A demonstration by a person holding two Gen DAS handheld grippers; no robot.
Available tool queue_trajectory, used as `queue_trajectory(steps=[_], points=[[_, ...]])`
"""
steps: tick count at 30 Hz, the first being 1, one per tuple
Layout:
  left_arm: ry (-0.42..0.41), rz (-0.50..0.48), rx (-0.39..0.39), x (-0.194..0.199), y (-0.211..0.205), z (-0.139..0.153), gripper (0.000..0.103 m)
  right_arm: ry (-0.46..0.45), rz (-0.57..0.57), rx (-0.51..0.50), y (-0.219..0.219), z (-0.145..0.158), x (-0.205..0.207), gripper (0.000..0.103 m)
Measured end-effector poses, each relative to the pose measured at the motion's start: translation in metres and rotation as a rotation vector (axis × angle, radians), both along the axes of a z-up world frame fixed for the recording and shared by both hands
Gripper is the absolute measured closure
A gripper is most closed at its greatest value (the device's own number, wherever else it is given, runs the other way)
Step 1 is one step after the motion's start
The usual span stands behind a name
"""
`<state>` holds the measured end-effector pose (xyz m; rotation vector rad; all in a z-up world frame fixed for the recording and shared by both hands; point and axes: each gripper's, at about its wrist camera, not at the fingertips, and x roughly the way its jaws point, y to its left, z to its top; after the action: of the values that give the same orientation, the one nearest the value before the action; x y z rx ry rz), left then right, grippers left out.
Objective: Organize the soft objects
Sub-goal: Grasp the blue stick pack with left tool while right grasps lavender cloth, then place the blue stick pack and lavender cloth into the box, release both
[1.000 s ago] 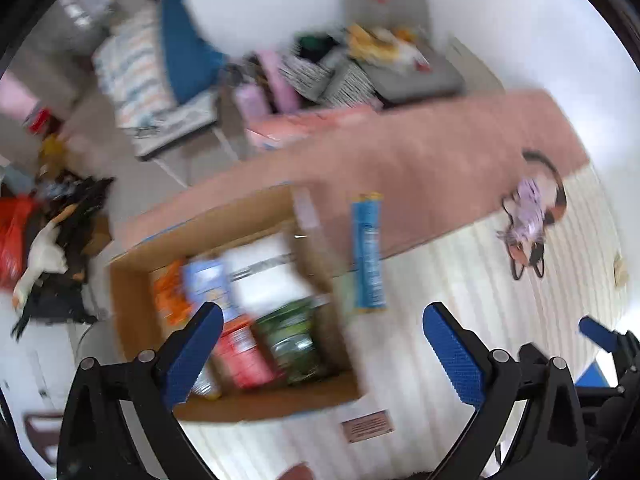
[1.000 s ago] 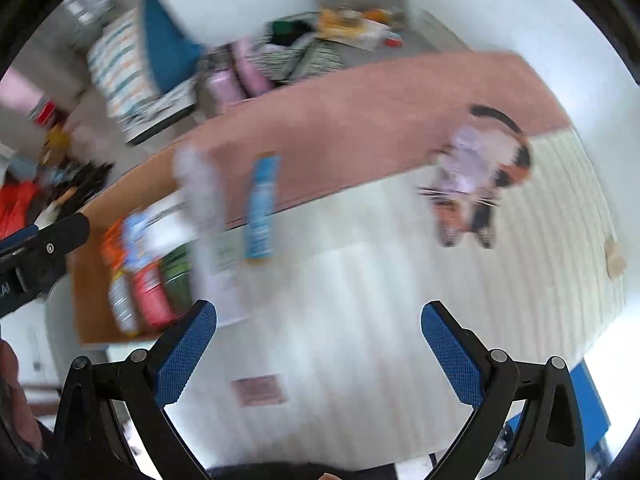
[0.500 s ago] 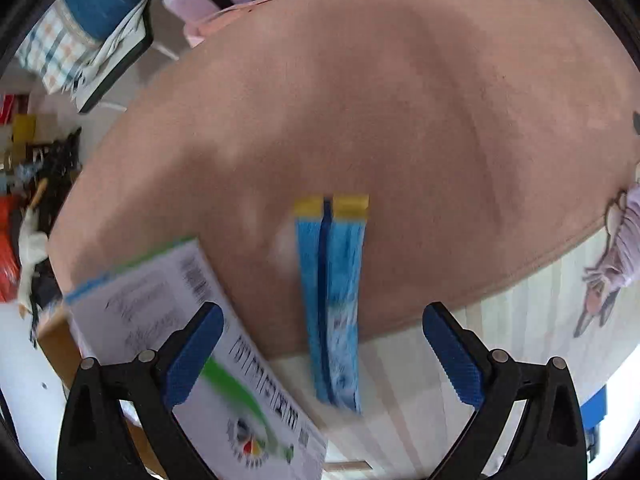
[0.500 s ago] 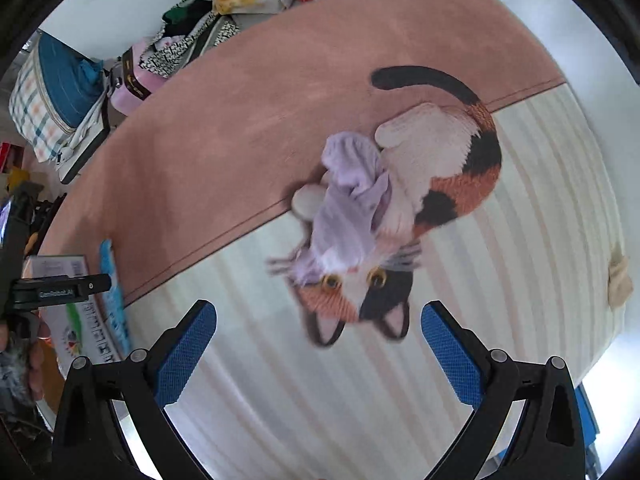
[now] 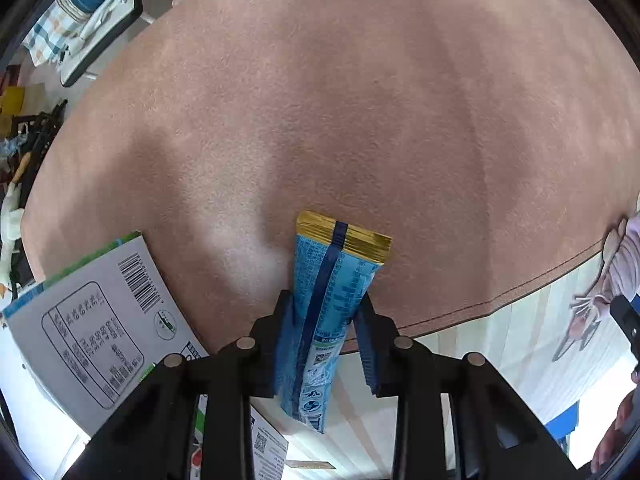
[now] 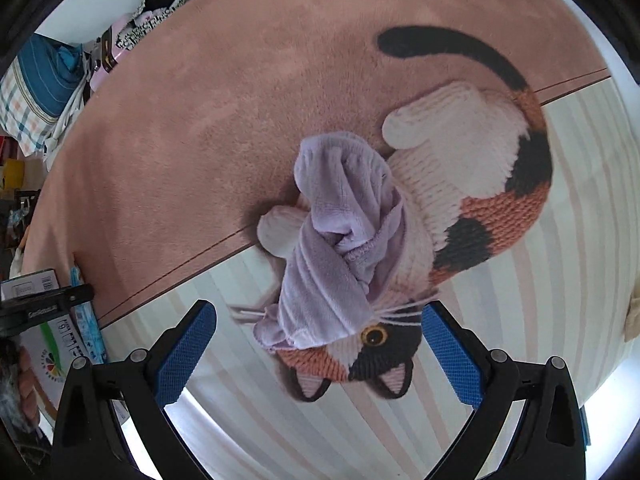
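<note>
Pink carpet [image 5: 360, 100] meets a striped rug [image 6: 360, 420] with a woven cat [image 6: 472, 208]; clutter lies at eleven o'clock. Left tongs [image 5: 326, 334] clamp a blue packet [image 5: 332, 292] beside a box [image 5: 92, 320]. Right tongs [image 6: 316, 354] gape, the lilac cloth [image 6: 340, 240] at twelve o'clock.

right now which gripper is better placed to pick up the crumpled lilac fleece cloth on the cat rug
Right. The right gripper is open with the crumpled lilac fleece cloth just ahead, while the left gripper is shut on a blue snack packet.
</note>
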<state>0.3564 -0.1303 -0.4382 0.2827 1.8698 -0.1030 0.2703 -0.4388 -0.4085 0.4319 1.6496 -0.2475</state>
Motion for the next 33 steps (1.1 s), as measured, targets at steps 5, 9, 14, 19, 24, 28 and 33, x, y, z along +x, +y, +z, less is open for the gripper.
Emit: queue_trajectory(steps=[5, 9, 14, 19, 24, 28, 33], points=[[-0.028, 0.035, -0.034, -0.020, -0.003, 0.011, 0.080, 0.048, -0.023, 0.022, -0.002, -0.026, 0.002, 0.009], [-0.065, 0.063, -0.096, -0.035, 0.001, 0.039, 0.083, 0.014, -0.026, -0.046, 0.001, -0.021, 0.005, 0.061], [-0.111, 0.087, -0.193, -0.062, 0.001, 0.081, 0.085, -0.027, -0.021, -0.026, 0.013, -0.006, -0.002, 0.061], [-0.167, 0.086, -0.268, -0.074, 0.008, 0.126, 0.085, -0.089, 0.035, 0.004, 0.048, 0.028, -0.015, 0.061], [-0.212, 0.113, -0.344, -0.071, 0.037, 0.180, 0.085, -0.177, 0.117, 0.041, 0.103, 0.082, -0.023, 0.061], [-0.264, 0.136, -0.351, -0.079, 0.079, 0.220, 0.085, -0.252, 0.190, 0.082, 0.158, 0.131, -0.031, 0.061], [-0.325, 0.195, -0.303, -0.086, 0.150, 0.247, 0.085, -0.319, 0.302, 0.146, 0.235, 0.176, -0.043, 0.061]])
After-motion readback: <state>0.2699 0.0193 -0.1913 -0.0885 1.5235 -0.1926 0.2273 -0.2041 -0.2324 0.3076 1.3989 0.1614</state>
